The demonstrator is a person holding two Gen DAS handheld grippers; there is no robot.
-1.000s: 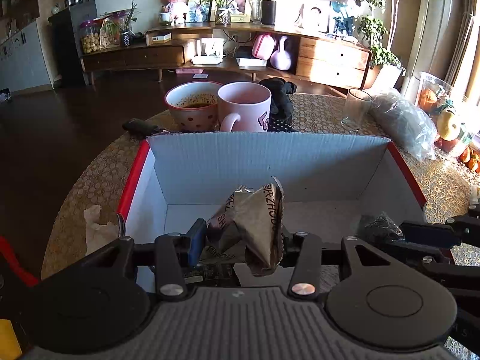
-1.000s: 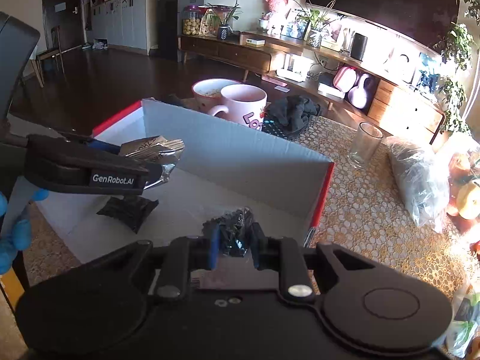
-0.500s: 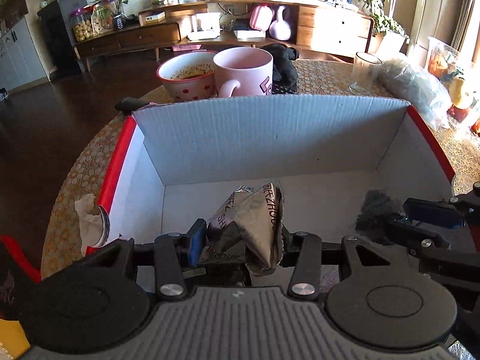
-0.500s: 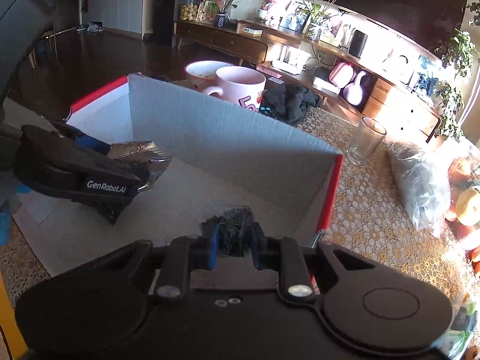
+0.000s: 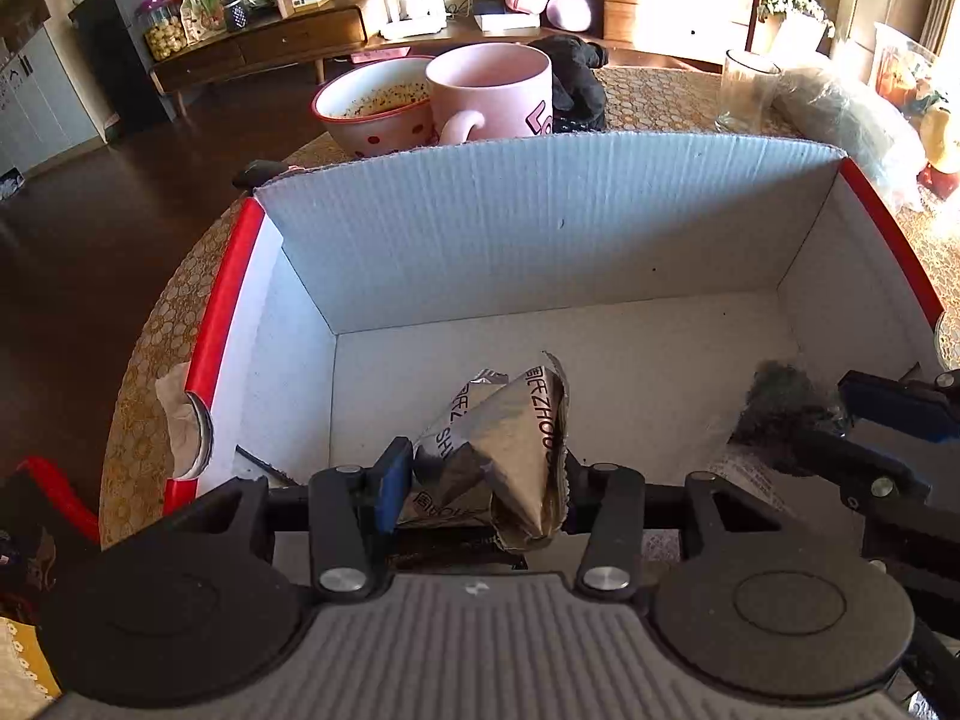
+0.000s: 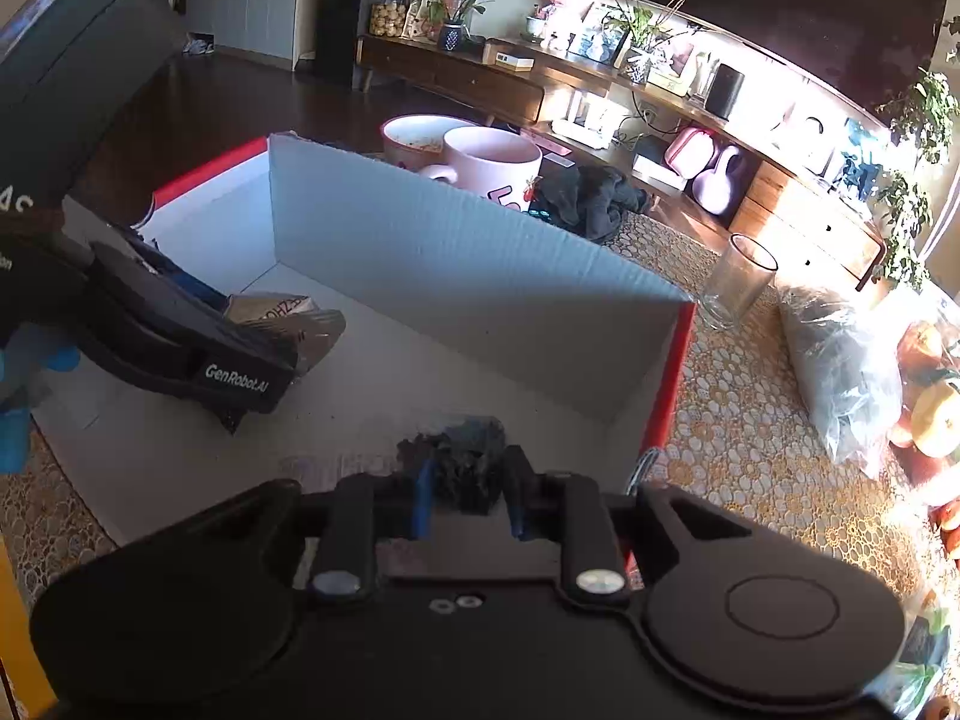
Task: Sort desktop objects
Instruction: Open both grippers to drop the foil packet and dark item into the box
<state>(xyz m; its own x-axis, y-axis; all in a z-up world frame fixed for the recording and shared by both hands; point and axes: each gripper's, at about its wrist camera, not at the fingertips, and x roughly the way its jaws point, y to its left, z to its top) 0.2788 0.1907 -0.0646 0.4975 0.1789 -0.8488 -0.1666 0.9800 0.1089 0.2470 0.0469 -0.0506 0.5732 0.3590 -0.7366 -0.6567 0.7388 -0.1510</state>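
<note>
Crumpled tissue at the worktop's left edge, just outside the red-edged wall of the cardboard box and touching it. Inside the box, near its left wall — left gripper, tilted steeply down, fingers pinching a crumpled foil snack wrapper with printed lettering; wrapper held above the box floor, as the right wrist view shows with its shadow beneath. Same gripper seen from the side in the right wrist view, wrapper sticking out past the fingertips, a blue-gloved hand behind it.

Further right in the box, close to its right wall: right gripper, fingers having just eased apart a little, a dark fuzzy clump between them, low over the box floor or on it — cannot tell which, nor whether the pads press on it.

Beyond the box's far wall, toward the worktop's far edge: spotted bowl with food, pink mug touching it on its right, black cloth bundle behind the mug. Then an empty clear glass standing upright, and a clear plastic bag lying near the far right corner, fruit beside it at the right edge.
</note>
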